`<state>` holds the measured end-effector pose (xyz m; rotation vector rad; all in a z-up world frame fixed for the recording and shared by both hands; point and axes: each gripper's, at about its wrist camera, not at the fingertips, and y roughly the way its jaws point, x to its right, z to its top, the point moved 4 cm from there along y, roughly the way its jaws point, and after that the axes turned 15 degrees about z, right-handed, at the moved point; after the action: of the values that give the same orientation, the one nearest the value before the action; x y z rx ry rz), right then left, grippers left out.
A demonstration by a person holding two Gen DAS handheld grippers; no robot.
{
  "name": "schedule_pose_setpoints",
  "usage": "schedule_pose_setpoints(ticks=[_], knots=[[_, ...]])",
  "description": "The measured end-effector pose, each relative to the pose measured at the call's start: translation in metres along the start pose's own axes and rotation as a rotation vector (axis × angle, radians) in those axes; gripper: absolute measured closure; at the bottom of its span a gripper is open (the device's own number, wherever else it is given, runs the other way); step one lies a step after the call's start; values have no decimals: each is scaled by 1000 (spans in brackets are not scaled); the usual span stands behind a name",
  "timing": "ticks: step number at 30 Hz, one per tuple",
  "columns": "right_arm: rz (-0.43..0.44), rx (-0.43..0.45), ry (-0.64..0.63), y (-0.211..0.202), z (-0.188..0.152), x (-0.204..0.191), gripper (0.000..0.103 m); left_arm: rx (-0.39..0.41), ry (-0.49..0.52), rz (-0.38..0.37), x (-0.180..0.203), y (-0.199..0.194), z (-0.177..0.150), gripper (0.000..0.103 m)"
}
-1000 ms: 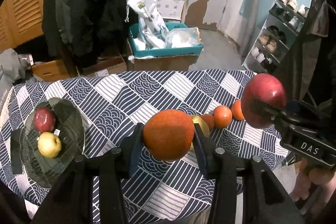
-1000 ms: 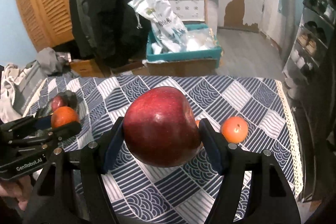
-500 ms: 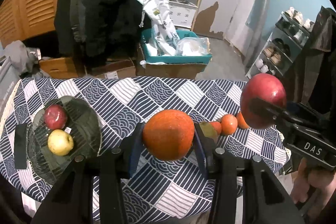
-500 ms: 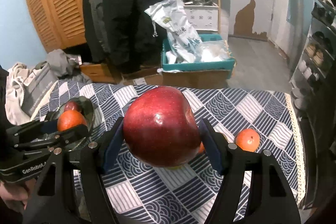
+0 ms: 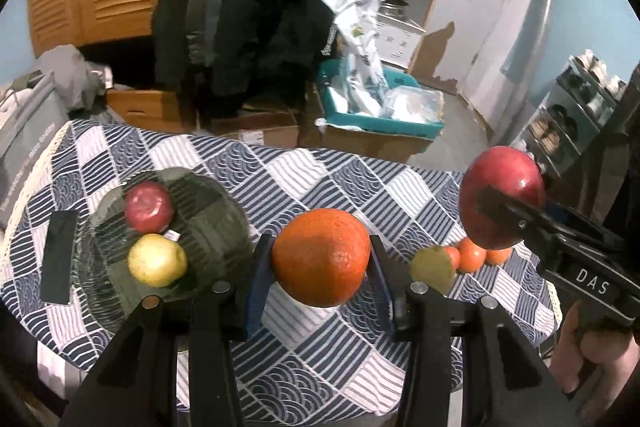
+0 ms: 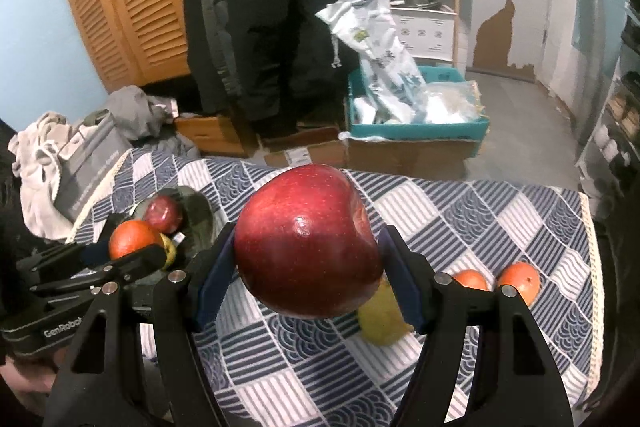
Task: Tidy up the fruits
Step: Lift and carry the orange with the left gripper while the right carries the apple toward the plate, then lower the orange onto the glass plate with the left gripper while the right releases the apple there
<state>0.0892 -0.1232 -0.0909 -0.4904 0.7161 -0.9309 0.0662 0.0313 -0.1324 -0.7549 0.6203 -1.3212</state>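
Left tool (image 5: 320, 263) is gripping a large orange (image 5: 321, 257) between its blue pads, one pad on each side, fruit lifted clear above the worktop (image 5: 320, 179). Orange is roughly round, no clear long axis; cannot tell where its stem end is pointing.

Right tool (image 6: 308, 261) is clamping a big red apple (image 6: 308, 241) side to side, also held in the air. Apple is sitting a bit tilted, its dimpled top facing up and toward the right; it is slightly taller than wide in the right wrist view. In the left wrist view the same apple is showing at far right, a dark finger (image 5: 504, 205) crossing its front.

Under and left of the left tool, a dark glass plate (image 5: 216, 211) is resting on the patterned cloth, carrying a small red apple (image 5: 149, 207) far and a yellow apple (image 5: 157, 259) near, just beside each other. A flat black object (image 5: 59, 257) is lying left of the plate.

Between the two tools, a yellow-green fruit (image 6: 380, 323) is lying on the cloth; just right of it, small oranges (image 5: 472, 255) are bunched together near the worktop's right edge.

Beyond the worktop, a teal crate (image 6: 416, 131) with bags is sitting on the floor.
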Motion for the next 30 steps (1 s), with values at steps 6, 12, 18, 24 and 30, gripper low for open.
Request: schedule_pose_setpoints(ticks=[6,12,18,24,30], knots=[[27,-25,-24,26,7,-19,32,8,-37,47,-28,2,3,57],[54,-64,-52,55,10,-41,32,-7,-83,92,-61,9,4,57],[78,-111,-62,90,10,-62,32,-44,-148,150,-100,24,1,57],[101,-176,-99,131,8,-83,32,-101,-187,203,-133,45,-9,57],[107,-271,-135,177,-6,-96,32,-160,-217,242,-156,69,-22,57]])
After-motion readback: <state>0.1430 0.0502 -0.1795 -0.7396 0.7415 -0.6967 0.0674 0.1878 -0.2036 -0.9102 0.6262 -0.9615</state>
